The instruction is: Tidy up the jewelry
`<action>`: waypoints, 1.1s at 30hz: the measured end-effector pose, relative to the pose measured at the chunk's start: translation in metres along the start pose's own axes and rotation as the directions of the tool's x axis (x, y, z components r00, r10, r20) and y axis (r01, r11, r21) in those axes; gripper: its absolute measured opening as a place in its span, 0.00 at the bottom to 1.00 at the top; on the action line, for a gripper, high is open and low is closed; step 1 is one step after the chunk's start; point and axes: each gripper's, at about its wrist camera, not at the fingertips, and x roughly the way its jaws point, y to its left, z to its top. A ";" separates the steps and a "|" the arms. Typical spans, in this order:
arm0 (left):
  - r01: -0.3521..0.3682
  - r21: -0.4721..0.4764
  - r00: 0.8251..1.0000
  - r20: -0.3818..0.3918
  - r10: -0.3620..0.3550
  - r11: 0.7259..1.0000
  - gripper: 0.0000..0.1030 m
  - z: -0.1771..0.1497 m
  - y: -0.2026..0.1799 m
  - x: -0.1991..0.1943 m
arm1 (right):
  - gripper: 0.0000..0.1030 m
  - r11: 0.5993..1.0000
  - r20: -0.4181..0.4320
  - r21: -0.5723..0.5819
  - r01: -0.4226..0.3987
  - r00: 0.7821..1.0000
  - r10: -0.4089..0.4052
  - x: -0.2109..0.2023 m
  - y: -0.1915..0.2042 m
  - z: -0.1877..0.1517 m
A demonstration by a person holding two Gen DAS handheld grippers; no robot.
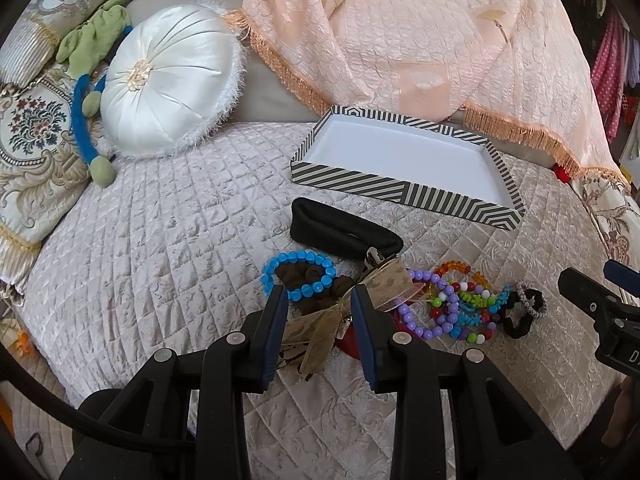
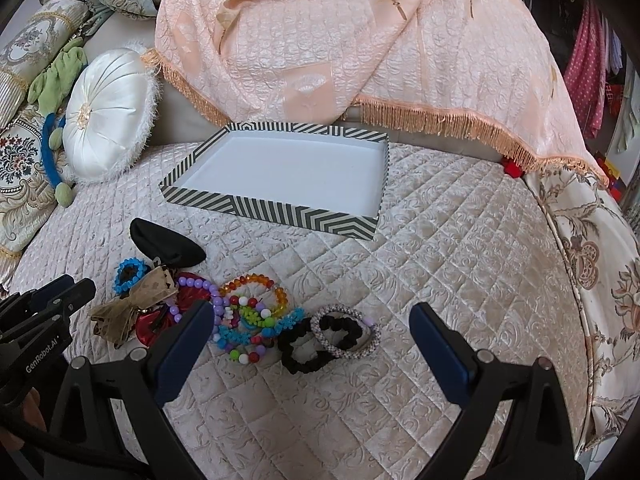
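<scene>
A pile of jewelry lies on the quilted bed: a blue bead bracelet (image 1: 298, 274), a brown ribbon bow (image 1: 320, 320), a purple bead bracelet (image 1: 440, 308), an orange bead bracelet (image 2: 256, 284), a black scrunchie (image 2: 304, 350) and a grey beaded bangle (image 2: 346, 330). A black pouch (image 1: 344, 230) lies behind them. The striped tray (image 1: 404, 190), white inside, stands empty beyond. My left gripper (image 1: 320, 294) is open, its fingers on either side of the bow. My right gripper (image 2: 312, 320) is wide open just in front of the scrunchie and bangle.
A white round cushion (image 1: 168, 80) and patterned pillows (image 1: 36, 152) lie at the left. A peach fringed blanket (image 1: 420, 32) is draped behind the tray. The bed edge (image 2: 580, 280) curves at the right.
</scene>
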 end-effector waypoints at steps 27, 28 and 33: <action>0.007 -0.029 1.000 0.001 -0.007 1.000 0.08 -0.002 0.006 -0.002 | 0.98 1.000 0.004 -0.021 -0.010 1.000 0.011 -0.008 0.008 0.002; 0.006 -0.030 1.000 0.000 -0.006 1.000 0.08 -0.002 0.006 -0.002 | 0.98 1.000 0.005 -0.023 -0.011 1.000 0.011 -0.008 0.008 0.002; -0.001 -0.029 1.000 -0.008 0.000 1.000 0.08 -0.002 0.007 -0.002 | 0.98 0.999 0.002 -0.031 -0.013 1.000 0.013 -0.008 0.010 0.001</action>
